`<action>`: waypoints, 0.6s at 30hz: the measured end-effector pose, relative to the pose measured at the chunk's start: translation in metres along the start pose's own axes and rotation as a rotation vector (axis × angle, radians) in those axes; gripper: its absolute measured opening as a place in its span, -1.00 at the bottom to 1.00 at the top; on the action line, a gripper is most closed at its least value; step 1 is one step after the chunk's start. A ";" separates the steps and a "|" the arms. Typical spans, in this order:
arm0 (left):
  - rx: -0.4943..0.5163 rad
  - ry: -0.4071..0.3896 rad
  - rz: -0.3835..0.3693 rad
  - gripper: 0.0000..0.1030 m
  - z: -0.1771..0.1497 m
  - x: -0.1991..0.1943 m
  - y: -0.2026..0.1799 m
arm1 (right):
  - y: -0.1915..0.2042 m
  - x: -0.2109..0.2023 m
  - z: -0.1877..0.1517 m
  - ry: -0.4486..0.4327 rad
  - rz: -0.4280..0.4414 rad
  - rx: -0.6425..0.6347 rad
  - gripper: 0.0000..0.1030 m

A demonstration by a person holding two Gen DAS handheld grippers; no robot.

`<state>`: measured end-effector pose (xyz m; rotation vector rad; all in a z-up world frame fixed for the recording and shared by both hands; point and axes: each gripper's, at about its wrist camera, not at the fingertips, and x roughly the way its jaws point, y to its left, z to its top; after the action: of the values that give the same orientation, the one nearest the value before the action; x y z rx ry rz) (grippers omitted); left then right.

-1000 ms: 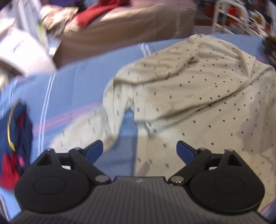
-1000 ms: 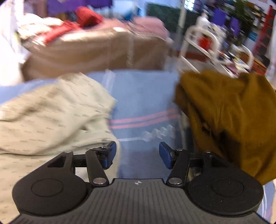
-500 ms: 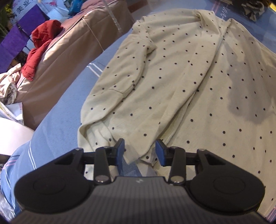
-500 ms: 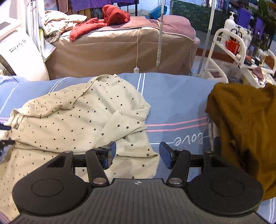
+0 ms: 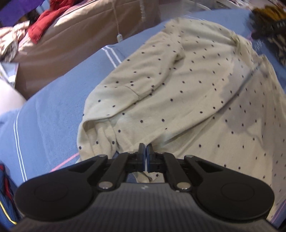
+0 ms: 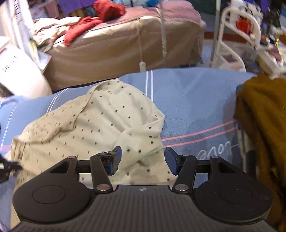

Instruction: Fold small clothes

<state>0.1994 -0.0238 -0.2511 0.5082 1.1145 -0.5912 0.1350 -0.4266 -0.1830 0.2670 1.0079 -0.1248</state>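
Observation:
A cream shirt with dark dots (image 5: 187, 92) lies crumpled on a blue striped bedsheet (image 5: 53, 107). My left gripper (image 5: 145, 153) is shut on the shirt's near edge, with cloth pinched between its blue pads. In the right wrist view the same shirt (image 6: 100, 128) lies left of centre. My right gripper (image 6: 143, 160) is open, its fingers just above the shirt's near right corner, touching nothing that I can see.
A mustard brown garment (image 6: 259, 133) is heaped at the right on the sheet (image 6: 196, 100). A dark blue and red garment (image 5: 5, 187) lies at the left. Behind stands a brown covered bed (image 6: 125, 44) with red clothes (image 6: 103, 14), and a white rack (image 6: 237, 41).
My left gripper closed from wide open onto the shirt's edge. My right gripper moved in closer over the shirt's right corner and stayed open.

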 end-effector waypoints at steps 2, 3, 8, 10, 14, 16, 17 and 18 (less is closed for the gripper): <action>-0.050 0.003 -0.004 -0.98 0.003 0.000 0.010 | 0.001 0.009 0.007 0.007 0.021 0.024 0.76; -0.082 0.002 -0.011 -0.98 0.006 0.000 0.016 | 0.005 0.012 0.010 0.009 0.019 0.011 0.75; -0.209 0.046 -0.065 -0.98 0.017 0.013 0.042 | 0.026 0.041 0.017 0.066 -0.044 -0.168 -0.53; -0.230 0.060 -0.051 -0.98 0.020 0.025 0.049 | 0.023 0.052 0.021 0.076 -0.067 -0.210 -0.88; -0.307 0.077 -0.060 -0.95 0.020 0.038 0.064 | 0.015 0.061 0.036 0.036 -0.131 -0.243 -1.00; -0.291 0.075 -0.051 -0.89 0.017 0.040 0.062 | 0.006 0.065 0.044 0.024 -0.159 -0.230 -0.99; -0.277 0.073 -0.044 -0.83 0.016 0.039 0.059 | 0.002 0.069 0.047 0.040 -0.148 -0.224 -0.97; -0.255 0.070 -0.027 -0.74 0.015 0.035 0.054 | -0.002 0.071 0.048 0.046 -0.122 -0.220 -0.94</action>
<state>0.2570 0.0003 -0.2742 0.2954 1.2444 -0.4494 0.2113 -0.4410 -0.2194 0.0080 1.0741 -0.1175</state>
